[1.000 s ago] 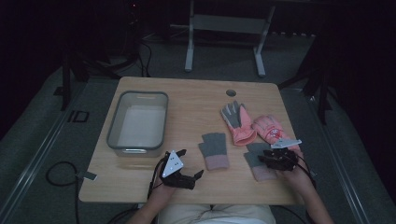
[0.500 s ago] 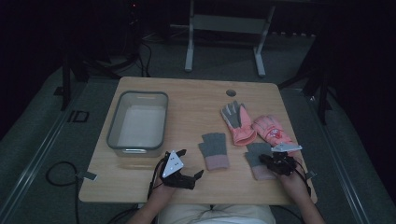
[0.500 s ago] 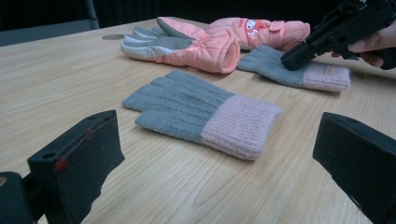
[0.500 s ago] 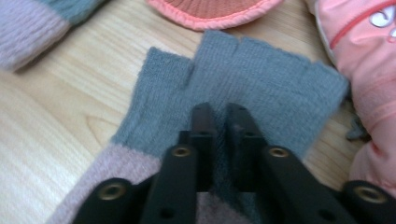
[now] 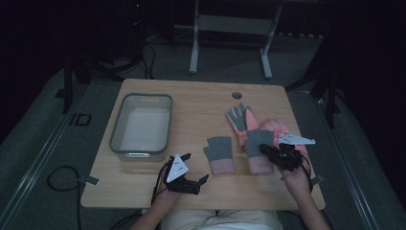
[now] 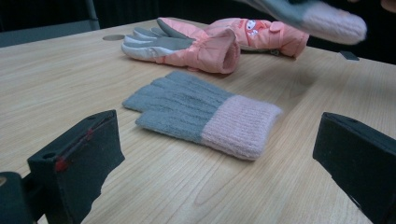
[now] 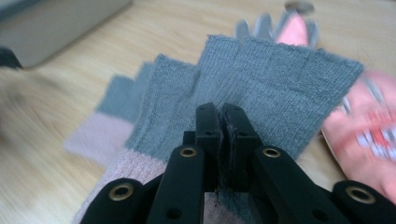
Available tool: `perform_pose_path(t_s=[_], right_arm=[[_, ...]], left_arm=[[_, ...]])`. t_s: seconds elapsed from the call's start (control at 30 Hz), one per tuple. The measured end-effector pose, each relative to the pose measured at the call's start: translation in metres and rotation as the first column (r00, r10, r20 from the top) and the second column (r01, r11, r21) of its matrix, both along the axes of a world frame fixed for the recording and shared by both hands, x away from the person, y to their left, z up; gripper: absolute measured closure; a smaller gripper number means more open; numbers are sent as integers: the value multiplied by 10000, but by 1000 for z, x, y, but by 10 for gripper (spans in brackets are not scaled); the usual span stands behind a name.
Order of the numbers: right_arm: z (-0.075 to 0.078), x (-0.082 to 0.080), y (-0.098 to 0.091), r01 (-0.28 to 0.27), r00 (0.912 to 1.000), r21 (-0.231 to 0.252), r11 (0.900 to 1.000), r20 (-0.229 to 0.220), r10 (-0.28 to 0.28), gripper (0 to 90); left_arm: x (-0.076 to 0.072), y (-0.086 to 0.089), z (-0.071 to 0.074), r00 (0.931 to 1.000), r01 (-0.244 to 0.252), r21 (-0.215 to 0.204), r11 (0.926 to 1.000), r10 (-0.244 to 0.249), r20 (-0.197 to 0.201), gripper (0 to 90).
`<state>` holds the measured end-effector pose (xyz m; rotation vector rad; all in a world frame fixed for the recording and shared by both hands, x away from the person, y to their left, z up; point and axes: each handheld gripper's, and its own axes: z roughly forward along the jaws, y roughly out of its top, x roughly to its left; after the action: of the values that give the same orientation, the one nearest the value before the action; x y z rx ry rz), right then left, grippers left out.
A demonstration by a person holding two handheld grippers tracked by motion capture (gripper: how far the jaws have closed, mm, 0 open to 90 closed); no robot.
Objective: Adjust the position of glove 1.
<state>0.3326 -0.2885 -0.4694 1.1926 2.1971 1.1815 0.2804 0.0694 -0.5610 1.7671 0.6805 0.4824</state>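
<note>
Two grippers: the right gripper [image 7: 223, 122], jaws just closed, pinches a grey knit glove [image 7: 261, 88] lifted near the table's [image 5: 201, 100] front right corner; the left gripper [image 5: 191, 170] rests spread at its front edge.

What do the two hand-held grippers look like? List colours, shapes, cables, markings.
Both are black. The left hand-held gripper carries a grey three-cornered plate, a black cable, and blocky jaw pads with a red mark. The right hand-held gripper has a similar plate, a cable, and brass-ringed holes on its jaw arms.
</note>
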Motion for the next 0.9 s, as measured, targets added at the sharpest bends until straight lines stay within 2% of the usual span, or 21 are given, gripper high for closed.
perform_pose_path(t_s=[0.07,0.33,0.4,0.47,0.6,0.7,0.9], right_arm=[[4,5,11,-264,9997,261,9993,2,264,860],[4,20,61,-938,9956,491,9944,-31,940,858],[2,23,72,-1064,9943,279,9939,23,1064,858],[-1,26,81,-1170,9930,234,9929,-133,1173,858],[-10,32,95,-1328,9904,175,9910,-366,1334,858],[-19,36,105,-1476,9878,-116,9890,-517,1468,858],[-32,42,110,-1456,9848,-73,9893,-970,1442,858]], left_arm=[[0,0,0,10000,3,-10,10000,-3,-10,7],[0,0,0,10000,13,-27,10000,-13,8,7],[0,0,0,10000,21,-38,10000,-21,2,7],[0,0,0,10000,33,-41,10000,-33,-5,7],[0,1,0,10000,30,-143,9999,-30,-57,7],[0,1,0,10000,28,-152,9999,-29,-52,7],[0,0,0,10000,66,-52,10000,-66,-24,7]])
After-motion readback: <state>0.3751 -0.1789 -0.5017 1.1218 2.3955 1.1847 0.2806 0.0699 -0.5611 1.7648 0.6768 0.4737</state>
